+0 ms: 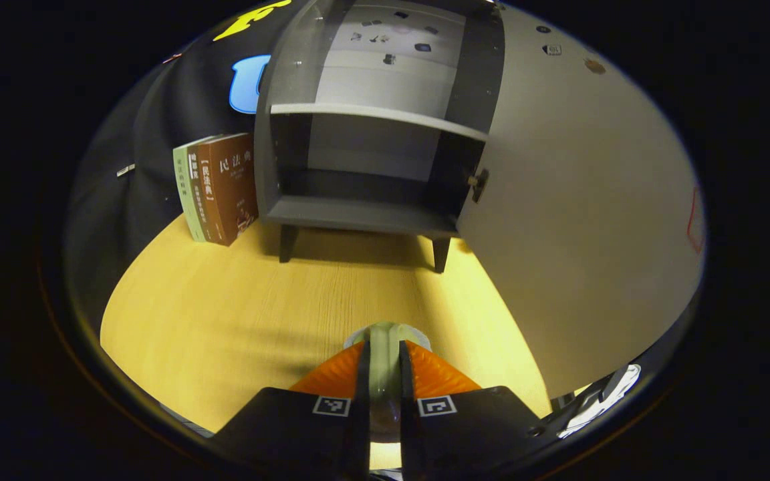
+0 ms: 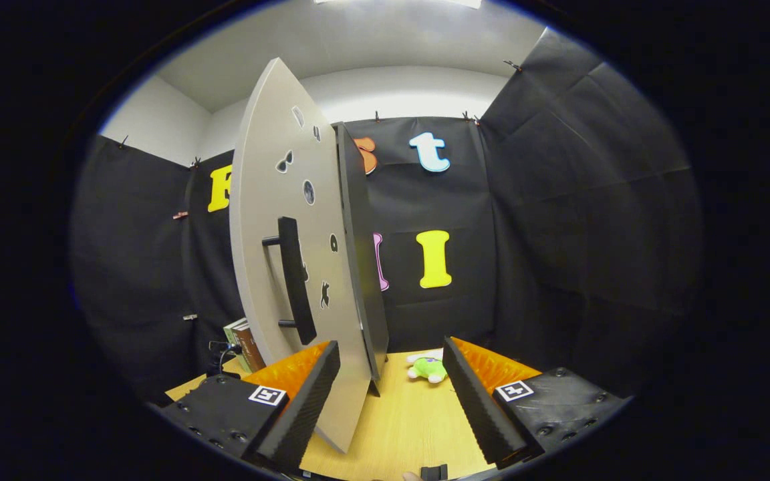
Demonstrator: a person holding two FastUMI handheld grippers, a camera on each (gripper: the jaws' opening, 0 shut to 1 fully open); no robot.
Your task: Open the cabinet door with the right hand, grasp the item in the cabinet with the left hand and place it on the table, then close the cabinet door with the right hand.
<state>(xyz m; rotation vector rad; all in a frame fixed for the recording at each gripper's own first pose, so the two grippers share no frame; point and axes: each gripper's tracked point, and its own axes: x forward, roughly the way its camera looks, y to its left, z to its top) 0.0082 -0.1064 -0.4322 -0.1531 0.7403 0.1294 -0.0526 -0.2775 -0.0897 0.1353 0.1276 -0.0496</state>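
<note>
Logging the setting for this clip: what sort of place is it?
Most likely a staged recording booth, not a real home: black cloth walls enclose a wooden table that carries a small grey cabinet with its door open, and some books.

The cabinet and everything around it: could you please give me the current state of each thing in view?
Cabinet: both shelves bare.
Cabinet door: swung wide open.
Door handle: free, not gripped.
Left gripper: jaws shut on a pale round item, held over the table.
Right gripper: jaws open, straddling the door's lower edge.
Books: upright beside the cabinet.
Green plush toy: lying on the table.
</note>
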